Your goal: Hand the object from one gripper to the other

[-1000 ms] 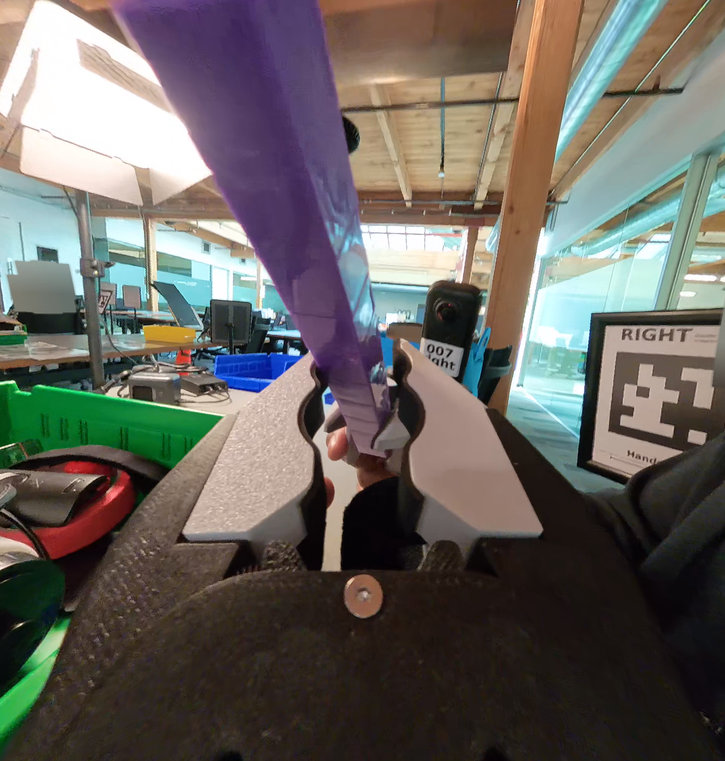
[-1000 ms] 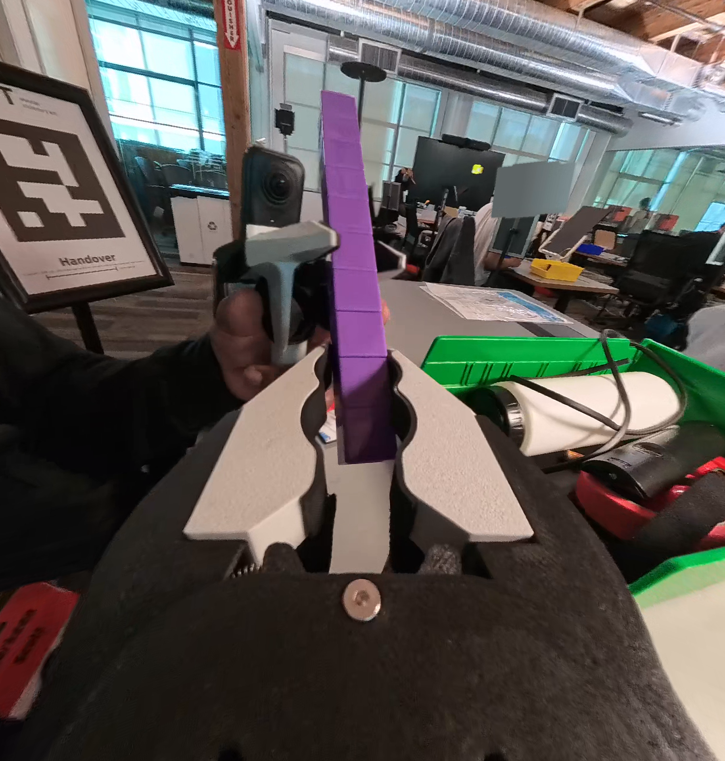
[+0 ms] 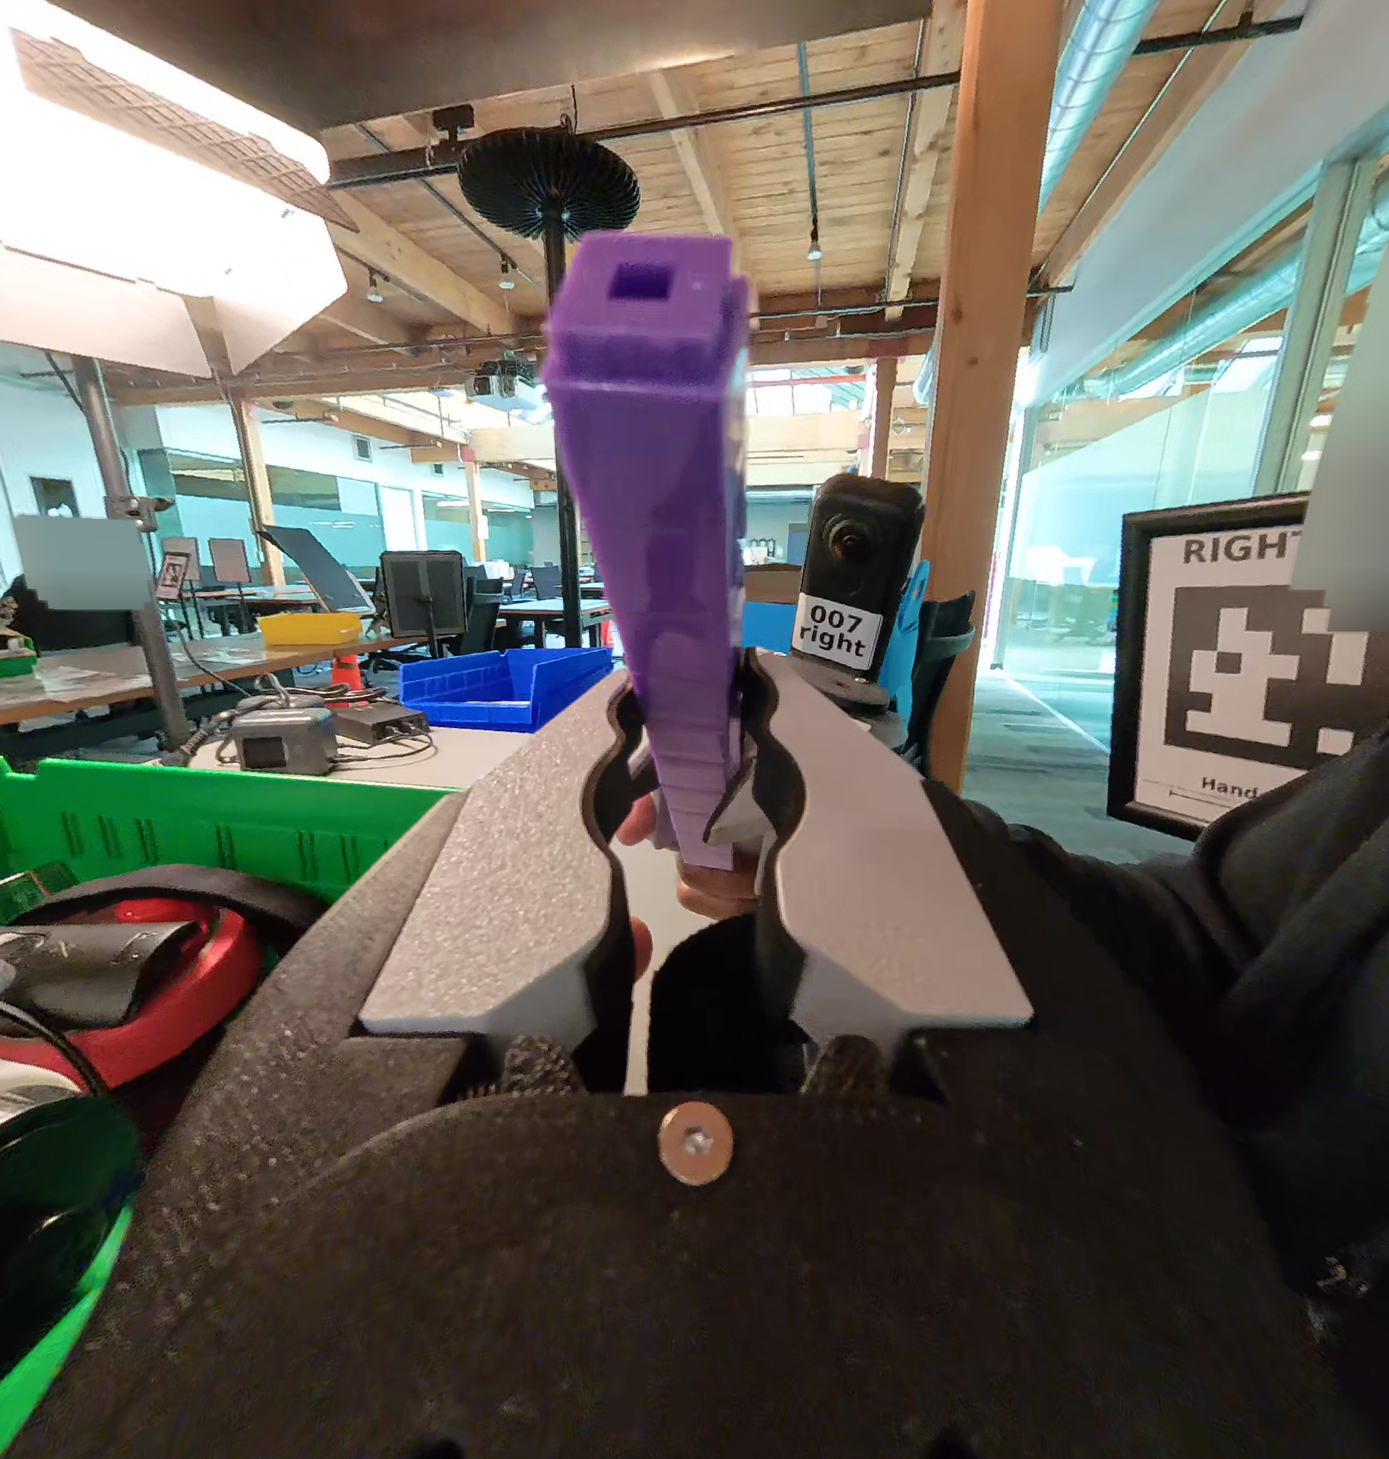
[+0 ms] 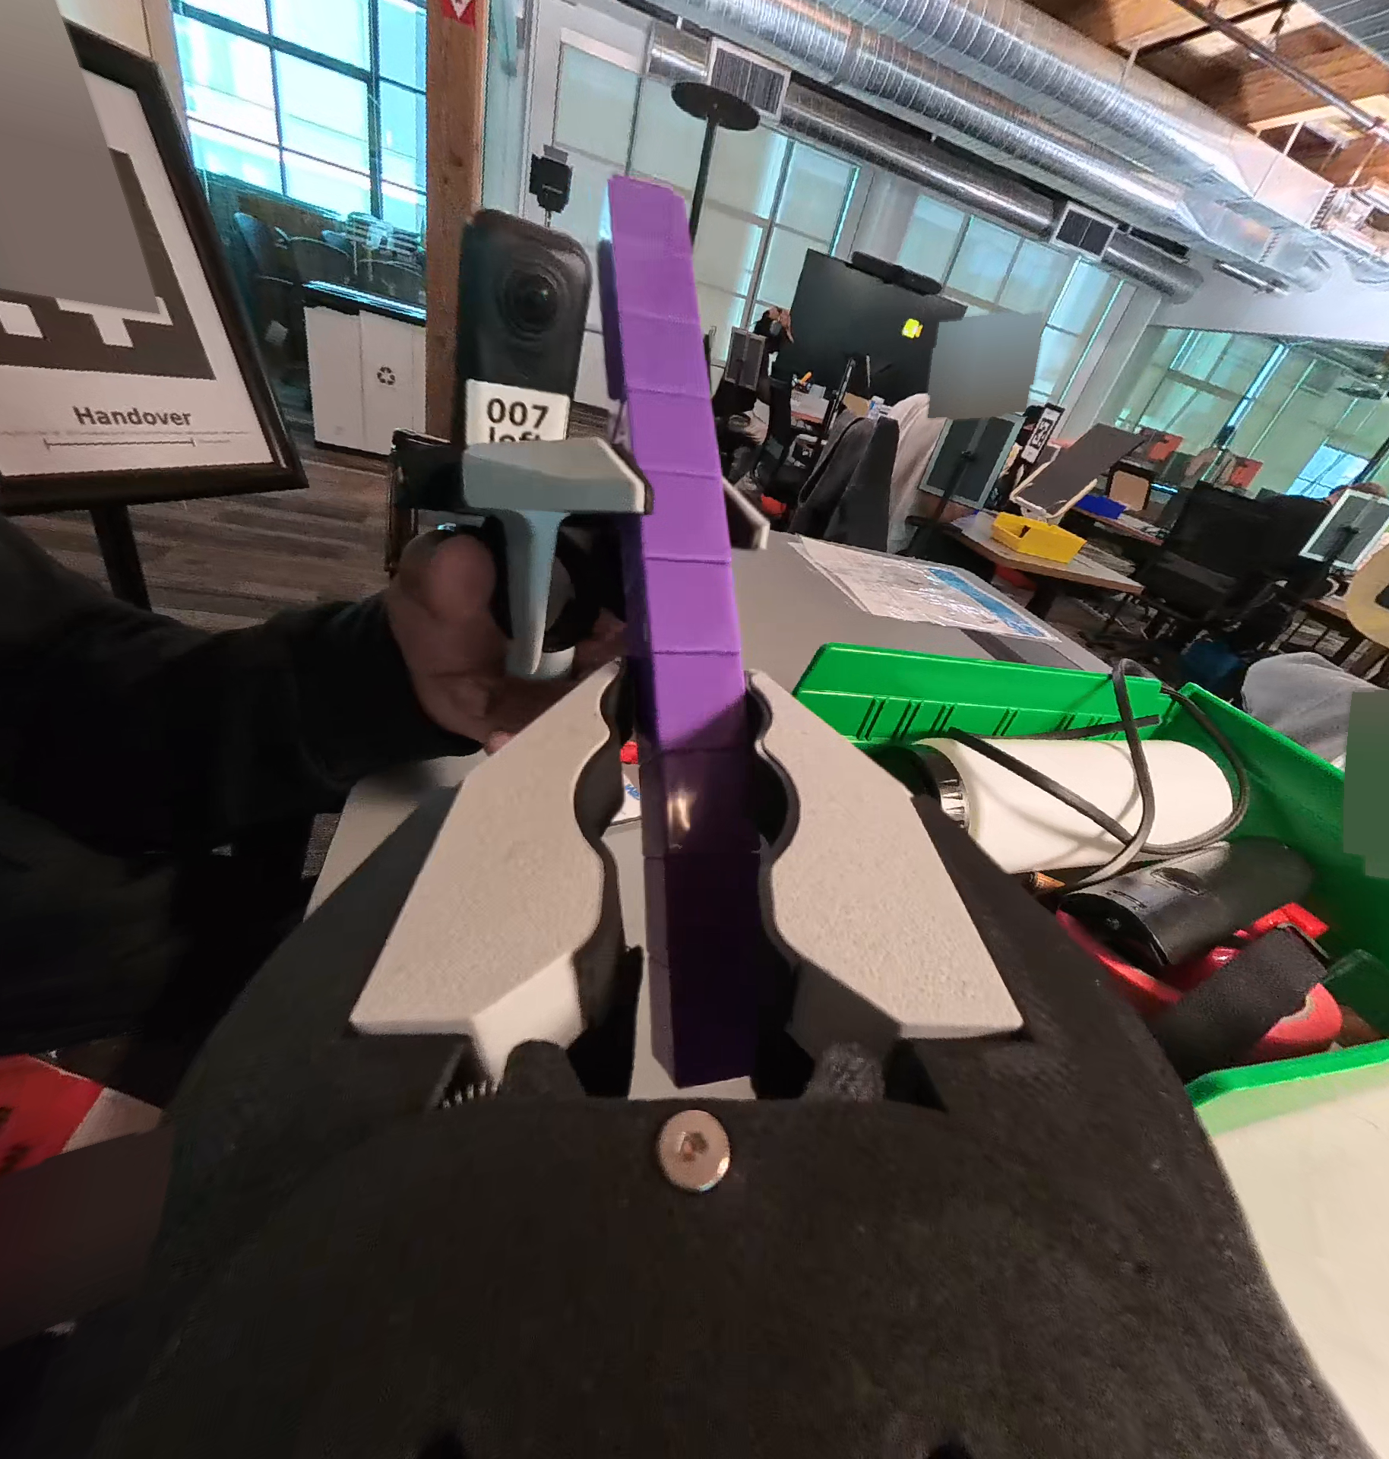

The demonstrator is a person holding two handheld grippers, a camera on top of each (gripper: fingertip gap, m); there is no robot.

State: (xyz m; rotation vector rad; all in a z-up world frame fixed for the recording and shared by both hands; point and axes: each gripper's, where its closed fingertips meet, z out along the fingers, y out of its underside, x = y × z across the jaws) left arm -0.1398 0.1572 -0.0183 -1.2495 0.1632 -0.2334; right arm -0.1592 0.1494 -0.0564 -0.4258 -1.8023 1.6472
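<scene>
The object is a long purple bar of stacked cubes (image 3: 660, 553), standing nearly upright between both grippers, which face each other. My left gripper (image 3: 687, 710) is shut on it about midway up. The bar's hollow top end leans toward the left camera. In the right wrist view the bar (image 4: 675, 513) runs down deep between the fingers of my right gripper (image 4: 687, 710). These stand slightly apart around its lower part, with a thin gap on the left side. The left gripper's grey fingers (image 4: 549, 481) pinch the bar higher up. The right gripper's fingertips (image 3: 735, 817) show beyond the bar's foot.
A green bin (image 4: 991, 695) with a white bottle (image 4: 1070, 797), cables and red and black items lies beside the grippers; it also shows in the left wrist view (image 3: 202, 813). A framed sign (image 3: 1244, 679) stands close by, with another in the right wrist view (image 4: 123, 379). A wooden post (image 3: 983, 395) rises behind. The left gripper's tips are roughly 4 cm from the right gripper's.
The left jaws have closed onto the bar. The bar has tipped, its top toward the left camera, and now reaches deeper between the right fingers.
</scene>
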